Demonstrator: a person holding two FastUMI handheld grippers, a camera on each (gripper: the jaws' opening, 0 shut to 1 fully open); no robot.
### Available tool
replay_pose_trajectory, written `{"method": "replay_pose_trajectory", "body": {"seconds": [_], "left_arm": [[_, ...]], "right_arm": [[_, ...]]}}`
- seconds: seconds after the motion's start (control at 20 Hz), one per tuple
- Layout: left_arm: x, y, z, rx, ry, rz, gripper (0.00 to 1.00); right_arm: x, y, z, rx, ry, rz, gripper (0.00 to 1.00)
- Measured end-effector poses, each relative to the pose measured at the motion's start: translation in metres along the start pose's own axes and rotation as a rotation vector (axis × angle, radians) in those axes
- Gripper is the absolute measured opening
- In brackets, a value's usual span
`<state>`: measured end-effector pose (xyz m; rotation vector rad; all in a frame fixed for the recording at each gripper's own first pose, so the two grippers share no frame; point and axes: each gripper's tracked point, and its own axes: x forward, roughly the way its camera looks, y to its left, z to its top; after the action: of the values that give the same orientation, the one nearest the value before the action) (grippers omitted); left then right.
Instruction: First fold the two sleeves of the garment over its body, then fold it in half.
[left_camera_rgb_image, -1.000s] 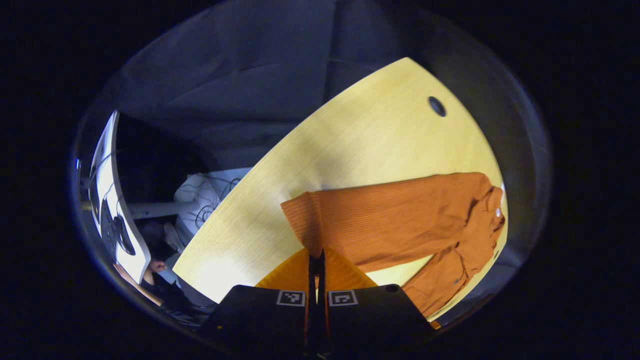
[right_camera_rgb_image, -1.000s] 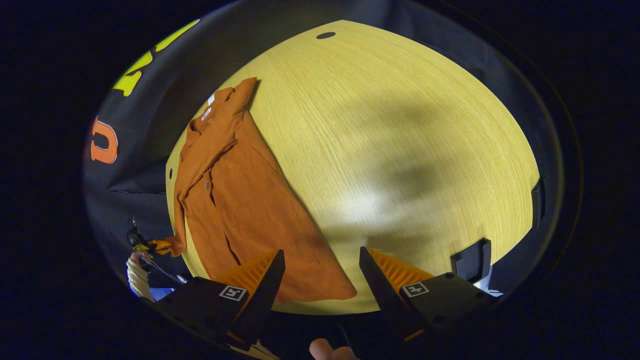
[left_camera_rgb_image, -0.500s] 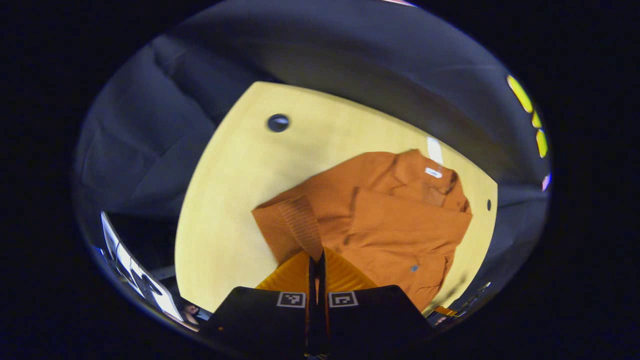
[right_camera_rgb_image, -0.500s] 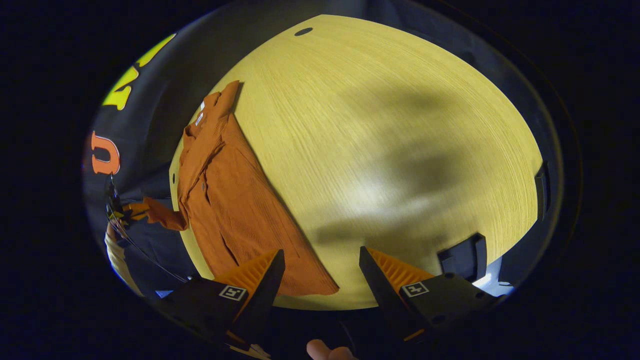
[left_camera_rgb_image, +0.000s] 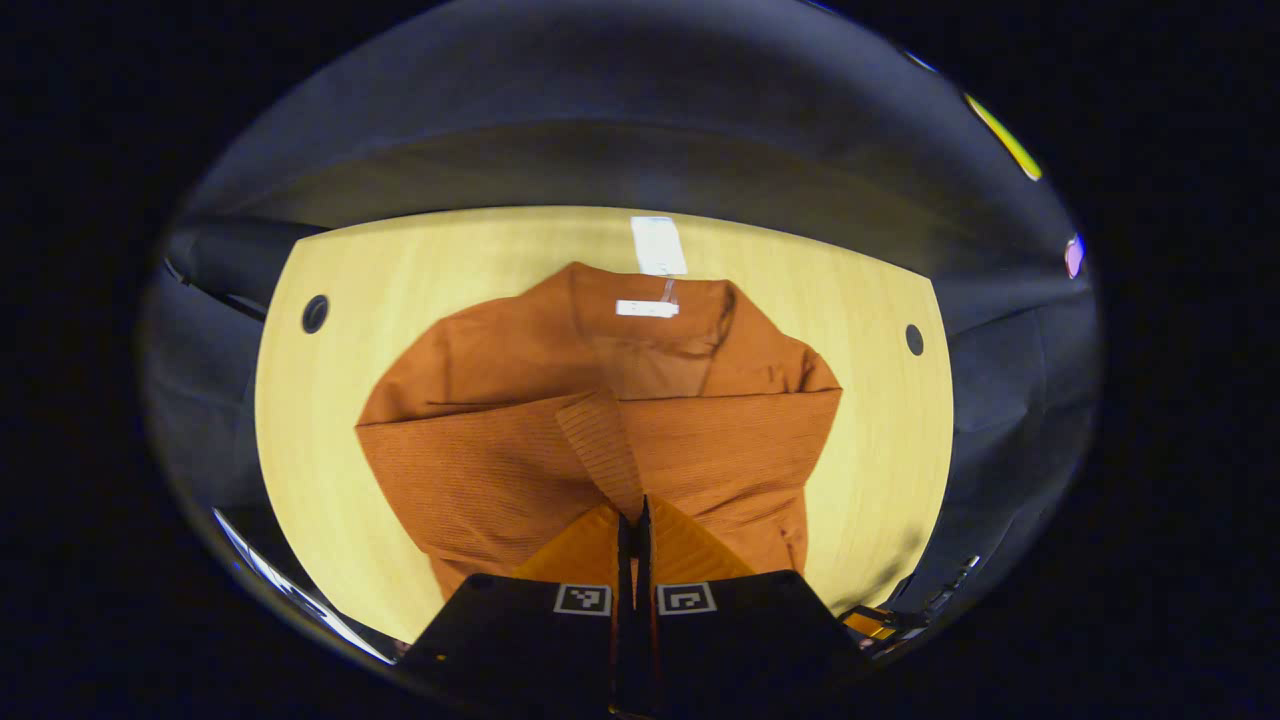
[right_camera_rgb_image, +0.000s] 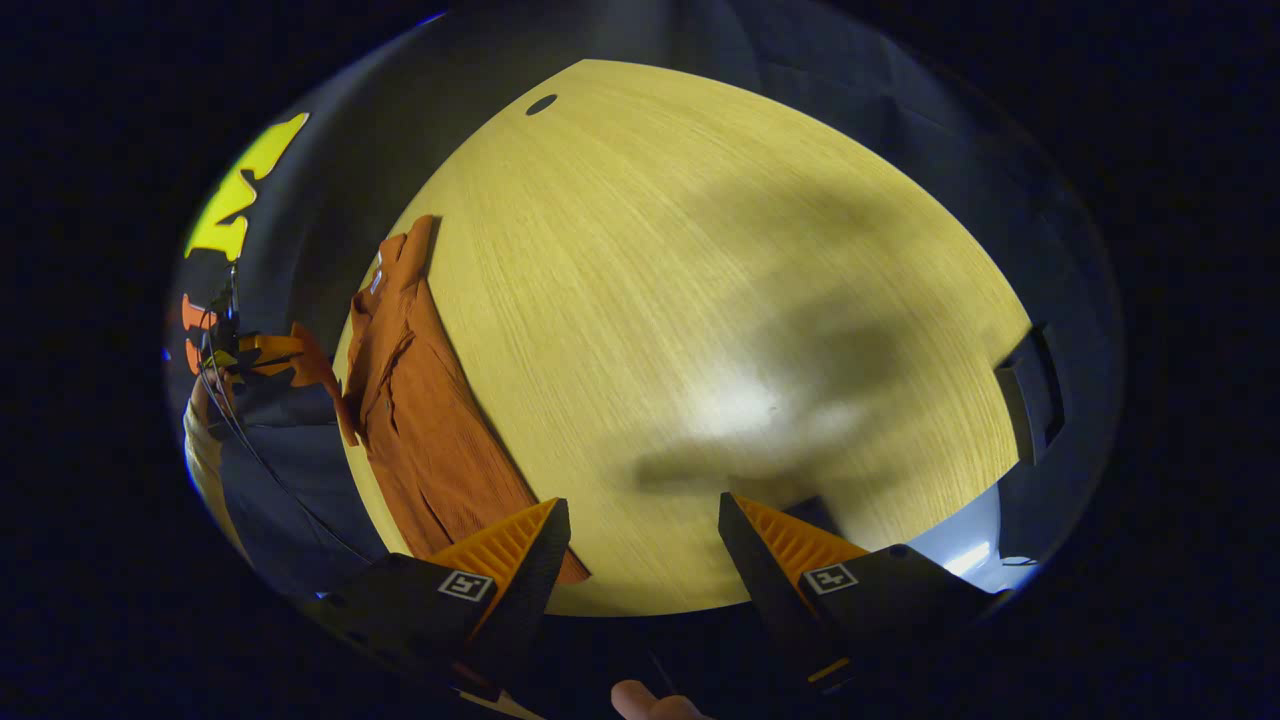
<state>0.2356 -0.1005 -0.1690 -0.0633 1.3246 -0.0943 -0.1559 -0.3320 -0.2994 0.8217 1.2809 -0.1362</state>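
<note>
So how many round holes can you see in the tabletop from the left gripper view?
2. One hole sits near the table's far left corner, the other hole near its far right corner, either side of the orange garment. More could be hidden under the cloth.

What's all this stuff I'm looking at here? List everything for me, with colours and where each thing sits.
garment: one, orange ribbed knit, spread on the table, collar at the far side.
sleeve: one, orange, lifted across the garment's body, cuff pinched in the left tongs.
tags: two, white, at the collar.
table: one, pale yellow wood, with dark round holes near its edges.
left tongs: one pair, orange fingers, shut on the sleeve.
right tongs: one pair, orange fingers, open above the table edge.
</note>
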Motion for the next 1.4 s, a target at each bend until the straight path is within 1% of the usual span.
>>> {"method": "replay_pose_trajectory", "body": {"seconds": [0.05, 0.1, 0.2, 0.35, 0.4, 0.55, 0.6, 0.65, 0.7, 0.75, 0.8, 0.85, 0.9, 0.95, 1.0, 1.05, 1.1, 1.2, 1.25, 1.3, 1.35, 1.4], "left_arm": [[0.008, -0.018, -0.001, 0.006, 0.011, -0.008, 0.00], [0.017, -0.035, -0.003, 0.017, 0.022, -0.015, 0.03], [0.038, -0.062, -0.005, 0.044, 0.039, -0.011, 0.03], [0.062, -0.096, -0.015, 0.047, 0.079, -0.024, 0.03], [0.067, -0.104, -0.017, 0.043, 0.085, -0.025, 0.03], [0.088, -0.113, -0.018, 0.045, 0.092, 0.010, 0.04], [0.093, -0.117, -0.019, 0.043, 0.096, 0.007, 0.05], [0.096, -0.120, -0.023, 0.039, 0.113, -0.001, 0.09], [0.096, -0.123, -0.026, 0.029, 0.122, -0.015, 0.11], [0.100, -0.125, -0.025, 0.013, 0.117, -0.030, 0.24], [0.101, -0.125, -0.024, 0.001, 0.108, -0.036, 0.29], [0.101, -0.126, -0.022, -0.009, 0.096, -0.046, 0.36], [0.100, -0.127, -0.021, -0.017, 0.086, -0.058, 0.29], [0.099, -0.130, -0.020, -0.026, 0.073, -0.085, 0.60], [0.098, -0.131, -0.021, -0.041, 0.071, -0.103, 0.42], [0.095, -0.128, -0.025, -0.055, 0.077, -0.113, 0.77], [0.088, -0.125, -0.028, -0.067, 0.081, -0.116, 0.86], [0.082, -0.107, -0.032, -0.061, 0.059, -0.090, 0.89], [0.077, -0.102, -0.035, -0.064, 0.043, -0.096, 1.00], [0.068, -0.099, -0.041, -0.069, 0.038, -0.117, 0.93], [0.059, -0.097, -0.049, -0.074, 0.036, -0.151, 1.00], [0.049, -0.094, -0.057, -0.071, 0.032, -0.180, 0.93]], "right_arm": [[-0.003, -0.007, 0.000, 0.009, -0.005, -0.002, 0.96], [-0.007, -0.015, -0.004, 0.017, -0.007, -0.004, 0.96], [-0.014, -0.029, -0.006, 0.033, -0.011, 0.005, 0.96], [-0.022, -0.049, -0.002, 0.073, -0.025, 0.010, 0.96], [-0.025, -0.057, 0.000, 0.079, -0.030, 0.009, 0.96], [-0.034, -0.066, 0.007, 0.083, -0.052, 0.017, 0.96], [-0.036, -0.069, 0.008, 0.084, -0.057, 0.017, 0.96], [-0.038, -0.071, 0.008, 0.083, -0.061, 0.017, 0.96], [-0.040, -0.073, 0.007, 0.081, -0.064, 0.015, 0.96], [-0.040, -0.078, 0.006, 0.079, -0.064, 0.008, 0.96], [-0.039, -0.079, 0.006, 0.081, -0.065, -0.003, 0.96], [-0.038, -0.082, 0.005, 0.078, -0.067, -0.012, 0.96], [-0.038, -0.083, 0.006, 0.080, -0.073, -0.012, 0.96], [-0.040, -0.079, 0.009, 0.086, -0.083, 0.002, 0.96], [-0.040, -0.076, 0.010, 0.089, -0.088, 0.008, 0.96], [-0.041, -0.074, 0.011, 0.083, -0.093, 0.012, 0.96], [-0.040, -0.072, 0.010, 0.071, -0.096, 0.010, 0.96], [-0.038, -0.065, 0.010, 0.046, -0.100, 0.001, 0.96], [-0.037, -0.059, 0.011, 0.034, -0.103, 0.007, 0.96], [-0.035, -0.050, 0.012, 0.022, -0.107, 0.016, 0.96], [-0.033, -0.042, 0.012, 0.012, -0.108, 0.026, 0.96], [-0.030, -0.032, 0.011, -0.001, -0.102, 0.037, 0.96]]}}
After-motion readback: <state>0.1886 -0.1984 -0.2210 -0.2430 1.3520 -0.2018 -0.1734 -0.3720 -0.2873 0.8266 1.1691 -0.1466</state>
